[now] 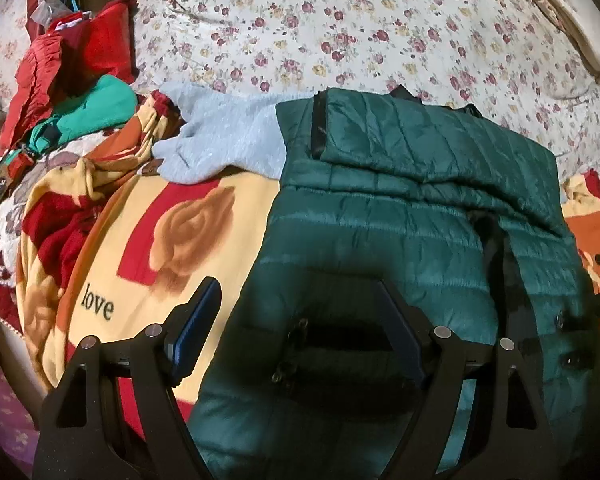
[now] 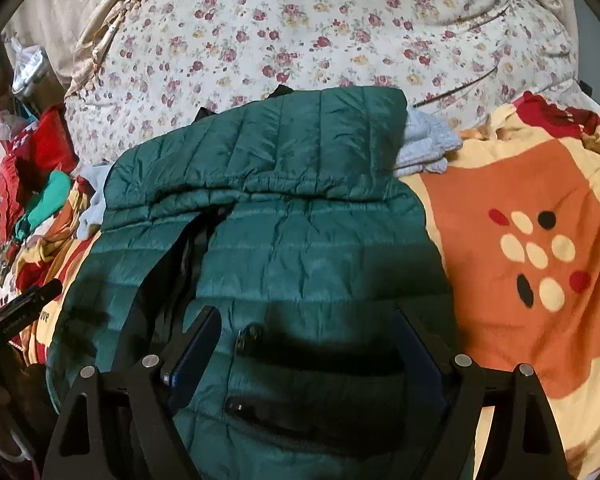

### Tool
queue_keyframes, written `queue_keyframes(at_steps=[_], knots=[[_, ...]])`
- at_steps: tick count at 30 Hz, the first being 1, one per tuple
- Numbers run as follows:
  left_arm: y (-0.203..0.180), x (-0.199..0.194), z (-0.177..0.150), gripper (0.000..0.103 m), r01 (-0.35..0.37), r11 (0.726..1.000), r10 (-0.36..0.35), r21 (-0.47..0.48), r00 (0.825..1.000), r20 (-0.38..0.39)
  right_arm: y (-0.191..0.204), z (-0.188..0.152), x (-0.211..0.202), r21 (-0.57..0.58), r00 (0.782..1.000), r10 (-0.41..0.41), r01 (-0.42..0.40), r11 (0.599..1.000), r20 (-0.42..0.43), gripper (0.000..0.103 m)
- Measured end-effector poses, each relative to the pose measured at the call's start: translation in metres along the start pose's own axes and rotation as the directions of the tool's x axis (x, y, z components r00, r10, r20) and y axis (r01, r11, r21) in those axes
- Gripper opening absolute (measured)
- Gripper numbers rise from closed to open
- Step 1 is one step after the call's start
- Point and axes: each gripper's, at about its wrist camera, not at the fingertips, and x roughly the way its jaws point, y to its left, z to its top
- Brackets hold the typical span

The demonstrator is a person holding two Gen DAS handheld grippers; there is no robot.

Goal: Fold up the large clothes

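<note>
A dark green quilted puffer jacket (image 1: pixel 400 208) lies flat on the bed, sleeves folded across its upper part; it also shows in the right wrist view (image 2: pixel 300 208). My left gripper (image 1: pixel 300 320) is open and empty, hovering over the jacket's lower left part near a zip pocket. My right gripper (image 2: pixel 306 344) is open and empty above the jacket's lower right part, over two zip pockets (image 2: pixel 320 356). The left gripper's tip (image 2: pixel 24 300) shows at the left edge of the right wrist view.
A grey knitted garment (image 1: pixel 224 140) lies under the jacket's far left. A pile of red and teal clothes (image 1: pixel 72 96) sits at the left. The jacket rests on a yellow, orange and red blanket (image 2: pixel 520 208). A floral quilt (image 1: pixel 340 32) lies behind.
</note>
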Motion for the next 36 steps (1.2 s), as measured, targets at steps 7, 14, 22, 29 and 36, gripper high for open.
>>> queue_keyframes(at_steps=[7, 14, 22, 29, 36], knots=[[0.005, -0.015, -0.014, 0.079, 0.006, 1.000, -0.006, 0.006, 1.000, 0.006, 0.005, -0.014, -0.013, -0.011, 1.000, 0.001, -0.001, 1.000, -0.003, 0.085], [0.009, -0.027, -0.029, 0.079, 0.016, 1.000, -0.016, 0.022, 1.000, -0.003, 0.011, -0.028, -0.020, -0.018, 0.999, 0.014, -0.014, 1.000, -0.030, 0.085], [0.013, -0.026, -0.050, 0.079, 0.015, 1.000, -0.013, 0.025, 0.999, -0.046, 0.010, -0.042, -0.019, -0.012, 0.997, 0.023, -0.024, 1.000, -0.078, 0.085], [0.019, -0.022, -0.061, 0.079, 0.013, 1.000, -0.012, 0.022, 0.997, -0.079, 0.006, -0.051, -0.021, -0.019, 0.994, 0.017, -0.019, 1.000, -0.105, 0.085], [0.023, -0.020, -0.067, 0.079, 0.016, 1.000, -0.014, 0.016, 0.995, -0.103, -0.002, -0.056, -0.023, -0.007, 0.991, 0.009, -0.011, 1.000, -0.134, 0.085]])
